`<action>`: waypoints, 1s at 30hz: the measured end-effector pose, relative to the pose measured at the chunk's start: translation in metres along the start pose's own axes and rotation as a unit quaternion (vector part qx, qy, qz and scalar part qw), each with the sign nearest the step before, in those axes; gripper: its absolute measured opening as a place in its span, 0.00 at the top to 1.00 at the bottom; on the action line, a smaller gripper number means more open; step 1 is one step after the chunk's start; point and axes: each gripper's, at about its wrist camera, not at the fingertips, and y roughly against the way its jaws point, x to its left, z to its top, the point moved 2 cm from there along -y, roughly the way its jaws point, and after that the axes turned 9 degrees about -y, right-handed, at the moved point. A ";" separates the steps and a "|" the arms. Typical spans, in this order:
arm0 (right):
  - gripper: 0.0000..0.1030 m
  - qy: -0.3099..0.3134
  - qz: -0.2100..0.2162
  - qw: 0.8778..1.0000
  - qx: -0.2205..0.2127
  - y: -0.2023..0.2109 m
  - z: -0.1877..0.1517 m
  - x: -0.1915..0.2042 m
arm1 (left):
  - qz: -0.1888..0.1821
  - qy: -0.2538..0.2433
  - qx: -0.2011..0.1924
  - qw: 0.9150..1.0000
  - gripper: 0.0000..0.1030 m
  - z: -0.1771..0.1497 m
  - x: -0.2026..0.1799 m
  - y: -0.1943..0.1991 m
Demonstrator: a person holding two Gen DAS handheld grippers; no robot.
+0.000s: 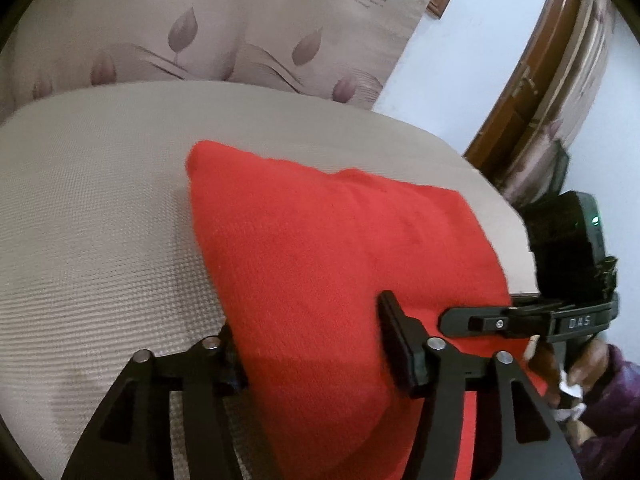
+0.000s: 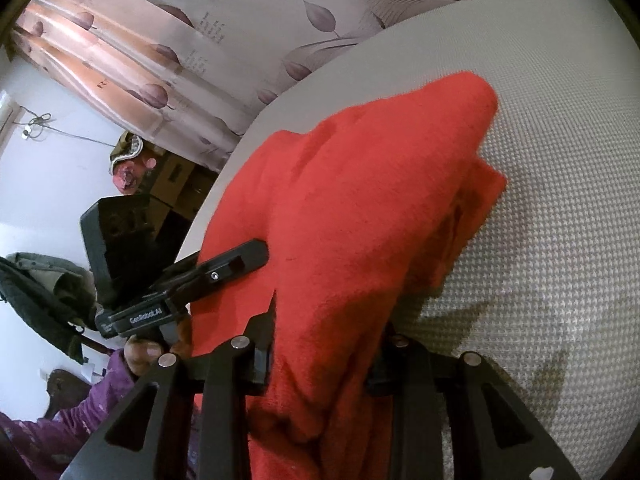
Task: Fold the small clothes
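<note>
Two hand-held grippers clamped on one red knit garment (image 1: 320, 220), side by side along its near edge. Left gripper (image 1: 314, 344): jaws drawn in on a thick band of the red fabric, which fills the whole gap between the fingers. Right gripper (image 2: 322, 364): likewise closed on a bunched, doubled portion of the cloth. Seen from the left wrist view as one black finger lying flat on top of the fabric just to the right, the lower finger hidden beneath.

Garment raised at the held edge and sloping away to rest on the beige woven cover (image 1: 100, 220). Far corner touching that cover. Right-hand side gathered into loose layered folds, casting a shadow on the weave.

Handling, as judged from drape and texture: soft, limp and light. Fuzzy enough to resist slipping between the pads, with no stiffness to hold a crease unaided. Best held at edges or corners, both layers pinched together, with the two grips apart to keep the span taut. Likely to sag or bunch in the middle if the grips come close together.

Beyond the cover, a leaf-patterned curtain (image 1: 200, 32) and a pale wall.
</note>
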 end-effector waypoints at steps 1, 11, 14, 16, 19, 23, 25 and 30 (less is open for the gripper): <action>0.69 0.001 -0.004 1.000 0.000 -0.001 0.000 0.000 | 0.017 -0.006 -0.003 1.000 0.38 0.000 -0.003 0.001; 0.57 0.059 -0.084 0.993 -0.051 0.007 -0.012 0.024 | 0.211 -0.048 -0.053 0.975 0.26 -0.004 -0.031 0.031; 0.52 0.087 -0.123 0.985 -0.088 0.020 -0.024 0.039 | 0.256 -0.060 -0.076 0.962 0.15 -0.005 -0.040 0.045; 0.44 0.095 -0.137 0.979 -0.116 0.030 -0.033 0.045 | 0.268 -0.054 -0.094 0.957 0.09 -0.005 -0.043 0.056; 0.38 0.106 -0.149 0.971 -0.151 0.045 -0.047 0.054 | 0.286 -0.046 -0.111 0.951 0.03 -0.006 -0.049 0.068; 0.31 0.123 -0.152 0.965 -0.172 0.058 -0.061 0.066 | 0.314 -0.046 -0.140 0.938 0.00 -0.004 -0.059 0.085; 0.29 0.128 -0.151 0.964 -0.176 0.064 -0.066 0.069 | 0.317 -0.044 -0.146 0.936 0.00 -0.003 -0.061 0.092; 0.28 0.129 -0.147 0.963 -0.185 0.075 -0.071 0.073 | 0.330 -0.032 -0.177 0.926 0.00 -0.001 -0.069 0.112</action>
